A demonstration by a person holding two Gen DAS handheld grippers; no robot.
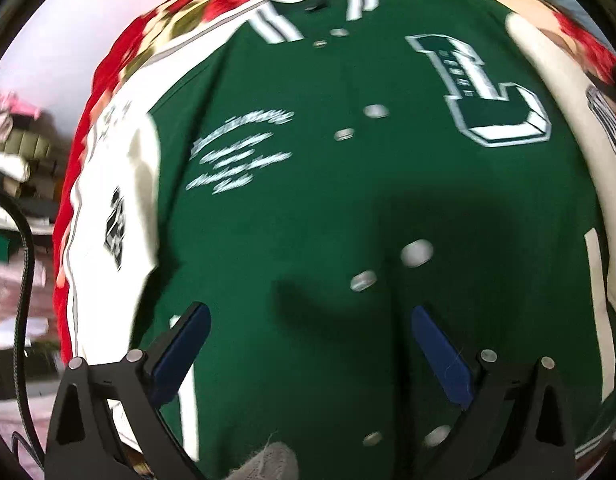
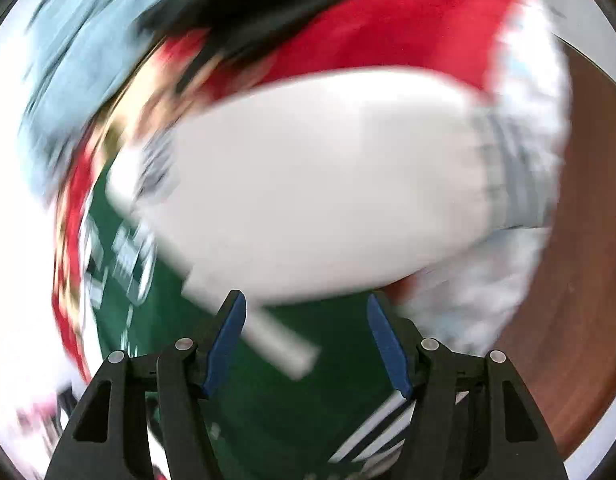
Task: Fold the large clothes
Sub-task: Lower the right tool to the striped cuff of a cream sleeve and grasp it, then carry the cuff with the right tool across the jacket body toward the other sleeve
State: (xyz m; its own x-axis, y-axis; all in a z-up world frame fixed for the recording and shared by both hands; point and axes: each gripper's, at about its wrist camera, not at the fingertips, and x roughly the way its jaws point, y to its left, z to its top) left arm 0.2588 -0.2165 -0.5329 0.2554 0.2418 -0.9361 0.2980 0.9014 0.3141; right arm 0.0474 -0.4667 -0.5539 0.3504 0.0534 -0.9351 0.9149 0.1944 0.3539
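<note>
A green varsity jacket [image 1: 308, 208] with cream sleeves, silver snaps and a large letter patch lies face up and spread flat. In the left wrist view my left gripper [image 1: 309, 312] is open and empty just above the jacket's lower front. In the right wrist view, which is blurred, a cream sleeve [image 2: 327, 184] lies across the middle, with its striped cuff at the right. My right gripper [image 2: 306, 304] is open above the green body [image 2: 284, 400] near the striped hem, holding nothing.
The jacket rests on a red floral cover [image 1: 108, 64]. A pile of folded clothes [image 1: 16, 148] sits at the far left. Light blue and black fabric [image 2: 80, 52] lies beyond the sleeve. A brown wooden surface [image 2: 567, 280] shows at the right edge.
</note>
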